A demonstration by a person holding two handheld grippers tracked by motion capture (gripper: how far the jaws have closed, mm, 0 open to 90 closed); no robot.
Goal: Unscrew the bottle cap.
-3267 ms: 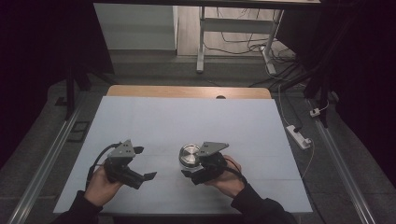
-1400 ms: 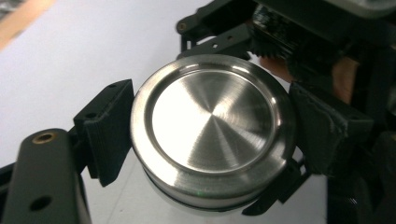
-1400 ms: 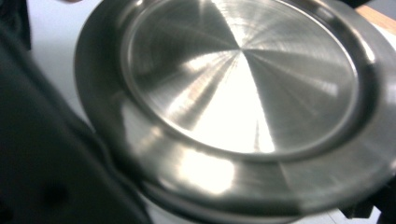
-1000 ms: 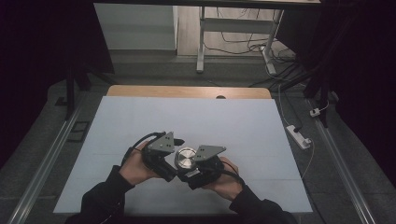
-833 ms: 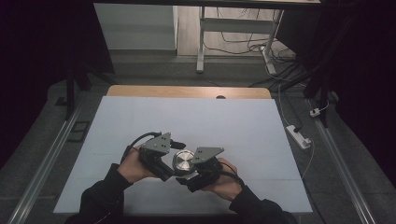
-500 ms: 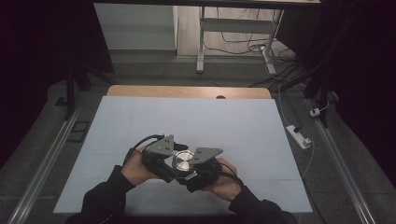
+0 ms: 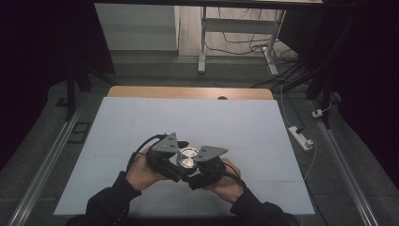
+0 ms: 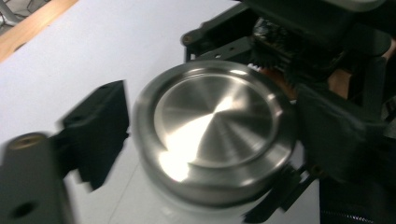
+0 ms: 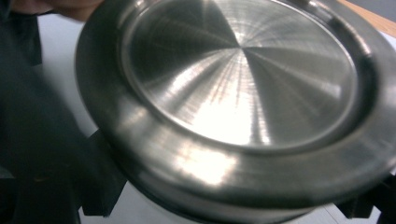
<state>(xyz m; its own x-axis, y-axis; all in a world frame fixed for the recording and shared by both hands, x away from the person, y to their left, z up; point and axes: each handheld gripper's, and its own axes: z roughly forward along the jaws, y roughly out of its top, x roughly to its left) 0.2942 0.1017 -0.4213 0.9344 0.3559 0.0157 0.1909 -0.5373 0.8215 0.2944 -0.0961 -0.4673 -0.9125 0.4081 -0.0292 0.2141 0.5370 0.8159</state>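
Note:
A round container with a brushed steel lid (image 7: 188, 157) is held above the near middle of the table, between both grippers. My right gripper (image 7: 201, 165) is shut on it from the right, and the lid (image 9: 243, 79) looms close in the right gripper view. My left gripper (image 7: 175, 159) reaches in from the left. Its jaws have just been opening and stand on either side of the lid (image 8: 215, 121). One blurred finger (image 8: 95, 128) sits a sliver off the rim. Behind the lid is the right gripper (image 8: 299, 32).
A pale blue-grey mat (image 7: 188, 117) covers the table, with a wooden strip (image 7: 188, 92) along the far edge. A white power strip (image 7: 301, 138) lies on the floor to the right. Metal rails run along both sides.
The left gripper, which stood apart at the left, has come over to the container in the right gripper. Both hands have drifted slightly towards the near edge.

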